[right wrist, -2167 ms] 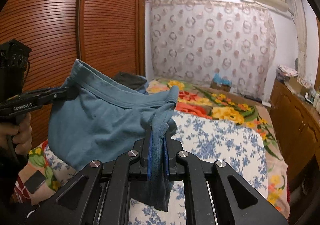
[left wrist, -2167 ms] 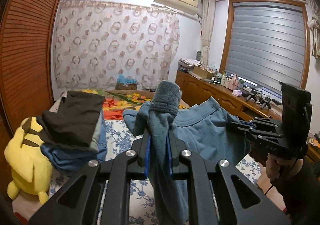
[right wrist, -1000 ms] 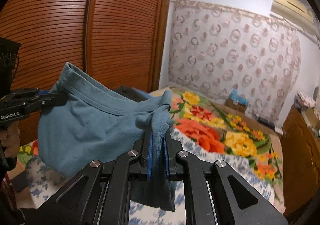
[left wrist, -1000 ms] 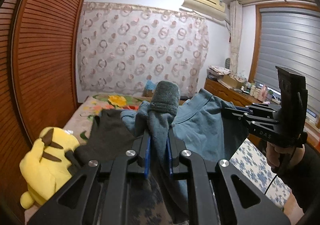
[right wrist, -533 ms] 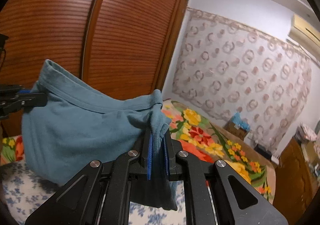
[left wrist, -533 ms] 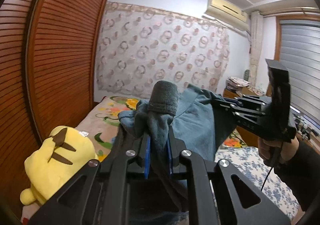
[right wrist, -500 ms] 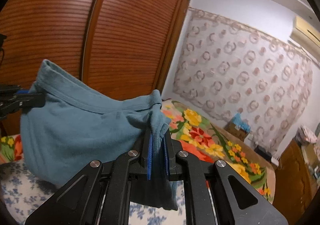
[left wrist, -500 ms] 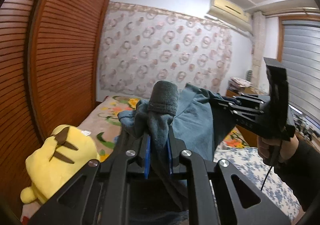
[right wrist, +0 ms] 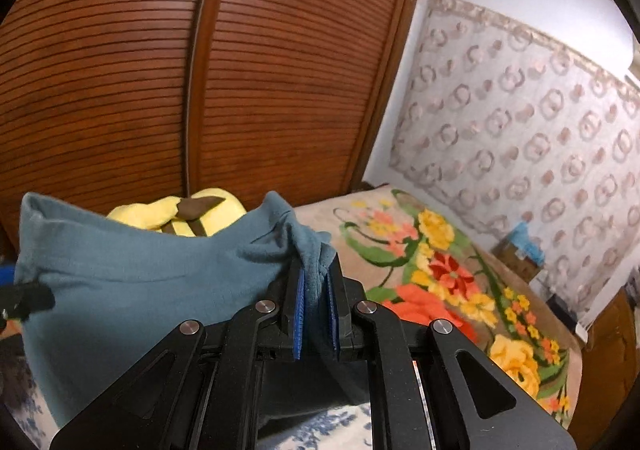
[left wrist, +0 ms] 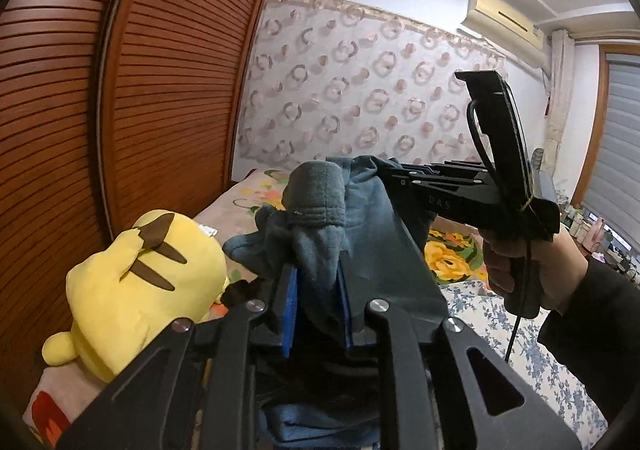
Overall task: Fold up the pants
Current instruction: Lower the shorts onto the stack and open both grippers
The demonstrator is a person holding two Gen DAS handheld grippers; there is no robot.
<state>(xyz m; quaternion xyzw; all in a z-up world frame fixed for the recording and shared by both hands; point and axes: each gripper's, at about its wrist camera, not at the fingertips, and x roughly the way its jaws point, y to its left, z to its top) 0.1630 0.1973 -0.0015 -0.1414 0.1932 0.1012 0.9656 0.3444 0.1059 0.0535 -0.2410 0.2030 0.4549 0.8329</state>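
Blue fleece pants [left wrist: 372,226] hang folded between my two grippers. My left gripper [left wrist: 316,282] has a thick bunch of the fabric, with a grey-blue cuff standing up, between its blue pads; its jaws are opening and the cloth still fills the gap. In the left wrist view my right gripper [left wrist: 384,173] reaches in from the right, close by, clamped on the waistband edge. The right wrist view shows the right gripper [right wrist: 316,274] shut on a pinch of the pants [right wrist: 140,290], with the left gripper's tip [right wrist: 28,300] at the far left edge.
A yellow plush toy [left wrist: 140,282] sits just left of the pants, against the slatted wooden wardrobe doors [left wrist: 140,89]. Folded dark and blue clothes [left wrist: 320,410] lie under my left gripper. A floral blanket [right wrist: 440,270] covers the bed to the right. A sleeved hand [left wrist: 516,270] holds the right gripper.
Both grippers swung left toward the wardrobe and the plush toy, carrying the pants. The right gripper came closer to the left one. The left gripper sank and its pads stand slightly wider.
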